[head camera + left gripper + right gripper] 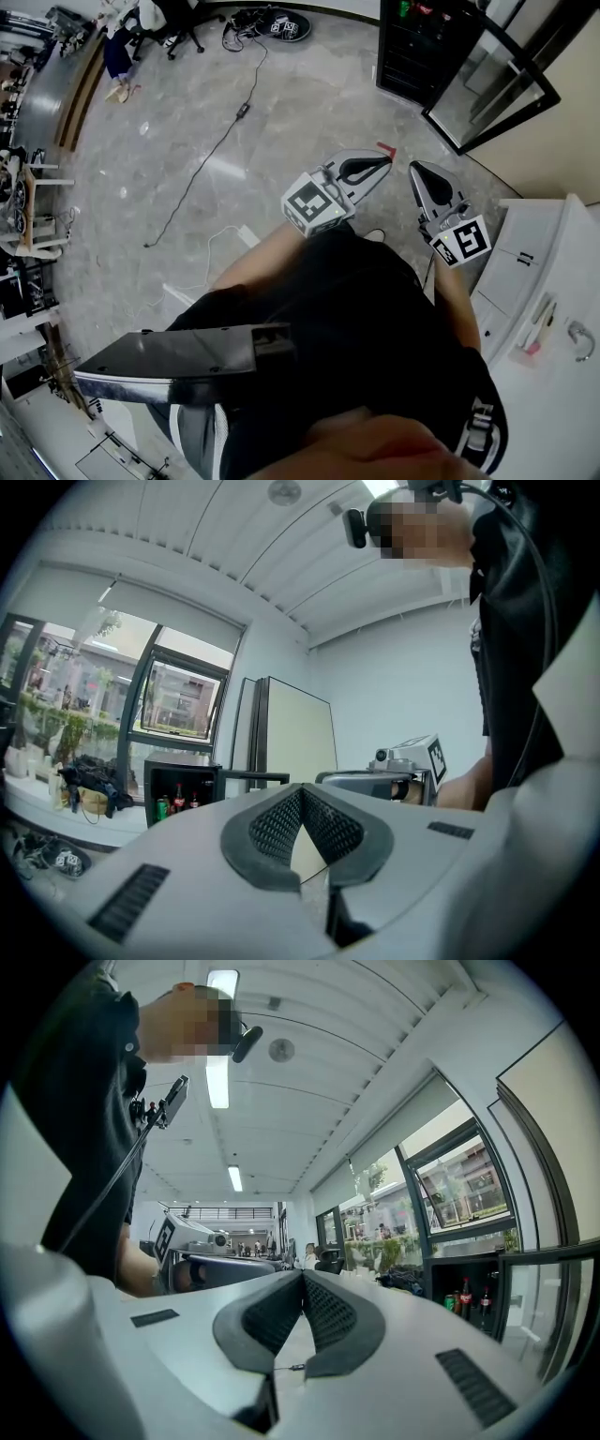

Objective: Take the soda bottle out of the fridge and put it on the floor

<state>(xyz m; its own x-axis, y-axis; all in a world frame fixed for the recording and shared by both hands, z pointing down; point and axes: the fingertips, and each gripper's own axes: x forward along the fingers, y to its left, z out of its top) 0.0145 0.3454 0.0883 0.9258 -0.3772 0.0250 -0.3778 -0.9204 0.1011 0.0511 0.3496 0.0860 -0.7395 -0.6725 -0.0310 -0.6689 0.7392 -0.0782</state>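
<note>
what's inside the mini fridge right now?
The fridge shows one green can and two dark red-labelled bottles side by side. Its lower part is covered by the left gripper; the back is too dark to tell.

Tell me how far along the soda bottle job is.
Done: the fridge door stands open. In hand: nothing. The left gripper and right gripper are both shut and empty, well short of the fridge. Left: the soda bottle stands inside, so reaching in, gripping it and setting it on the floor all remain.
</note>
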